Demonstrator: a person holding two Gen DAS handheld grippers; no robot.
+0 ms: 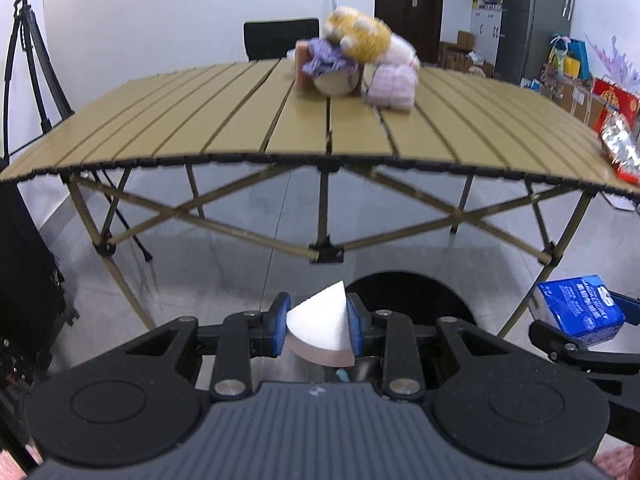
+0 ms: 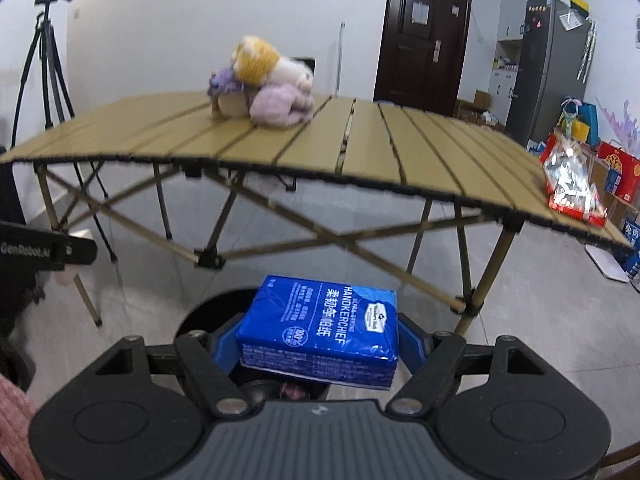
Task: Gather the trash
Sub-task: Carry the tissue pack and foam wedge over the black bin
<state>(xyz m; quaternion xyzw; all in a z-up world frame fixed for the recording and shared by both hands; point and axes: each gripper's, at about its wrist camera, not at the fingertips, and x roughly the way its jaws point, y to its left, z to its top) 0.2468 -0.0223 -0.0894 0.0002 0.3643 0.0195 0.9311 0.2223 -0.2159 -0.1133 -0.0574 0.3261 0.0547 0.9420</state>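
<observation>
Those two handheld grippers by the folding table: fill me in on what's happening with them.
A person is collecting trash with a gripper in each hand. The left gripper is shut on a white wedge-shaped foam piece; the right gripper is clamped on a blue plastic-wrapped handkerchief tissue pack. Both are held in front of the tan slatted folding table, above a round black bin opening on the floor. Neither item has been let go yet. Plush toys and a shiny red snack bag remain on the table.

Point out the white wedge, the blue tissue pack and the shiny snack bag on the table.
white wedge (image 1: 320, 330), left wrist view, its flat top face
tissue pack (image 2: 320, 320), right wrist view, its printed top
snack bag (image 2: 572, 184), right wrist view, its foil middle
</observation>
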